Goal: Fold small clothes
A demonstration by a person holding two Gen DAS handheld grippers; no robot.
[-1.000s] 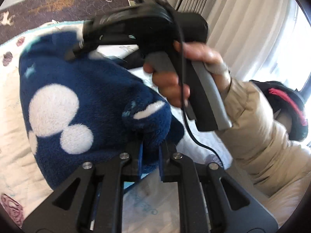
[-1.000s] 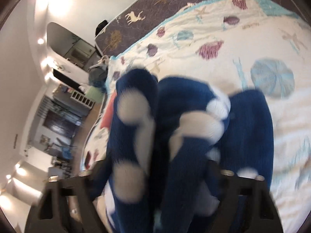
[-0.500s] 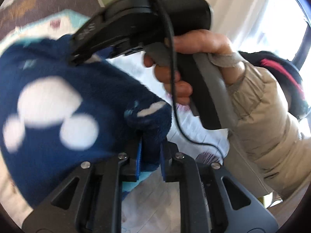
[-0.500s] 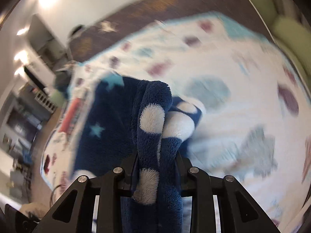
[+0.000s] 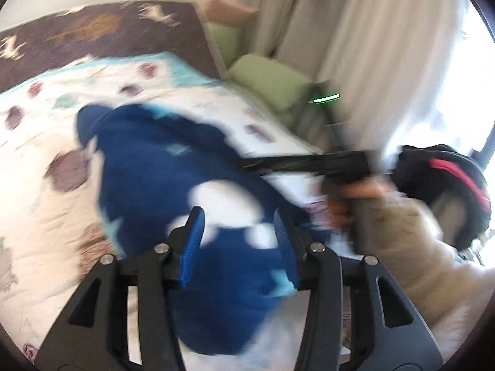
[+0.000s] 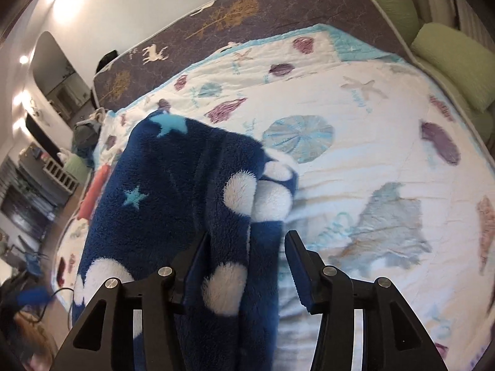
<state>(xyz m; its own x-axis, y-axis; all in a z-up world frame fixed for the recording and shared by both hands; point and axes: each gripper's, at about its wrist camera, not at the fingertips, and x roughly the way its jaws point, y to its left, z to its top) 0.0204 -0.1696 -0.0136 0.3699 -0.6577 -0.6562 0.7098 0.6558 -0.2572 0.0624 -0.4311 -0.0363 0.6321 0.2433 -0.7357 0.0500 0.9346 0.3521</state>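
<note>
A small dark blue fleece garment (image 5: 161,173) with white dots and pale blue stars lies bunched on the quilt. My left gripper (image 5: 236,232) is open, its blue-padded fingers apart above the cloth. The view is motion-blurred. The other hand-held gripper (image 5: 303,164) shows at the right, held by a hand. In the right wrist view the same fleece garment (image 6: 173,191) rises in a fold between the fingers of my right gripper (image 6: 247,250), which stands open; the cloth touches the left finger and a gap shows at the right one.
The bed carries a white quilt (image 6: 386,142) with seashell prints and a dark blanket (image 6: 247,6) with deer at the far end. Green cushions (image 5: 269,83) lie along the curtain side. The person's beige sleeve (image 5: 411,266) is at the right.
Both grippers were shut on the fleece and have opened, letting it go. The garment has come down onto the quilt. The left view has swung away from the other gripper.
</note>
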